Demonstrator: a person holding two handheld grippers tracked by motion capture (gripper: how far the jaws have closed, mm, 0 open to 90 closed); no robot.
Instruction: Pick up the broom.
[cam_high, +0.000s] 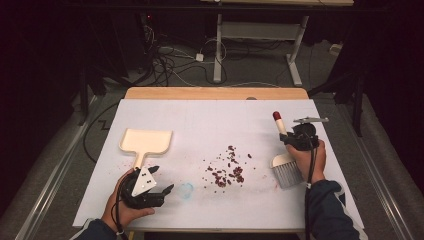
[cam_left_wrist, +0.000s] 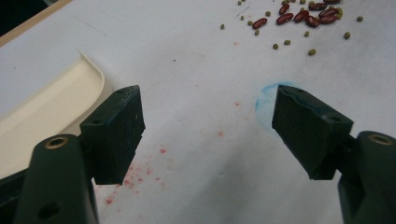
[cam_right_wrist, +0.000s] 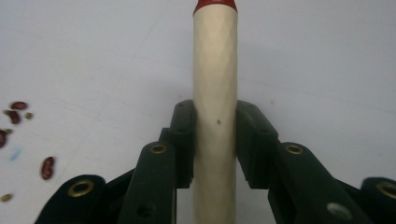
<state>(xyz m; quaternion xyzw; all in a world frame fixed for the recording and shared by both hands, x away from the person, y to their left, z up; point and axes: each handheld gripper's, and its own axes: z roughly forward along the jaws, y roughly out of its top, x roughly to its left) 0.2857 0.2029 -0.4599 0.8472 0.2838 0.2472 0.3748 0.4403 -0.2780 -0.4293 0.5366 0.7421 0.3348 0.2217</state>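
A small brush (cam_high: 285, 169) with a cream handle and red tip is in my right gripper (cam_high: 288, 138), at the right of the white sheet. Its grey bristles point toward the person. In the right gripper view the jaws press both sides of the handle (cam_right_wrist: 215, 70), so this gripper (cam_right_wrist: 215, 140) is shut on it. A cream dustpan (cam_high: 146, 141) lies flat at the left. My left gripper (cam_high: 162, 179) rests just in front of its handle, open and empty (cam_left_wrist: 208, 126), with the dustpan (cam_left_wrist: 51, 105) to its left. Red and green beans (cam_high: 227, 170) lie scattered between the two grippers.
A white sheet (cam_high: 200, 120) covers the table, whose wooden far edge (cam_high: 215, 93) shows beyond it. A blue smudge (cam_high: 186, 190) marks the sheet beside the left gripper. Beans (cam_left_wrist: 303, 14) lie ahead of the left jaws. Cables and desk legs are on the floor behind.
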